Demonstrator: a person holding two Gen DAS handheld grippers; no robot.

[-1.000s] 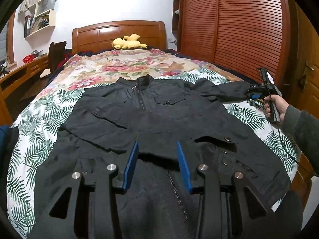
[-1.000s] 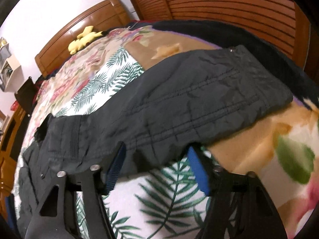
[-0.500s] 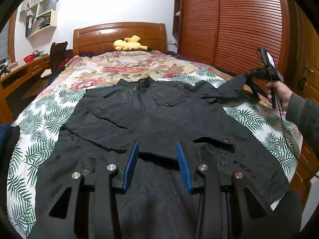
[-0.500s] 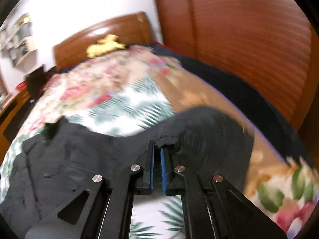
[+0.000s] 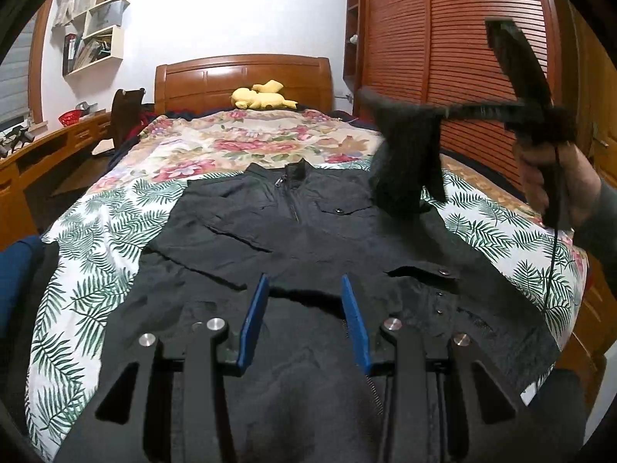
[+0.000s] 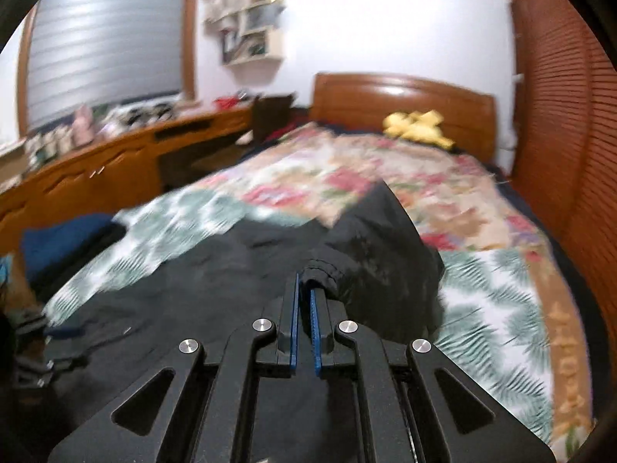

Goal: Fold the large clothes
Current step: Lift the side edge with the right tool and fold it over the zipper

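From the left wrist, the left gripper [image 5: 304, 320] hangs low over the lower front of the black jacket [image 5: 293, 239], its blue pads set apart with nothing clamped between them. At the right edge, a hand [image 5: 555, 181] grips the handle of the right gripper [image 5: 389, 104], raised above the bed; the sleeve [image 5: 408, 162] hangs blurred from its tip, lifted clear of the bedspread [image 5: 96, 239]. The jacket lies front up, its collar toward the wooden headboard [image 5: 243, 77], where a yellow plush toy [image 5: 262, 96] rests. Slatted wardrobe doors [image 5: 443, 38] fill the right side; wall shelves [image 5: 96, 34] hang at the left.

From the right wrist, the pads are nearly together, pinching the gathered sleeve cuff [image 6: 322, 272]. Beyond lie the jacket and flowered bedspread, a long wooden desk [image 6: 96, 177] and a shuttered window [image 6: 104, 38].
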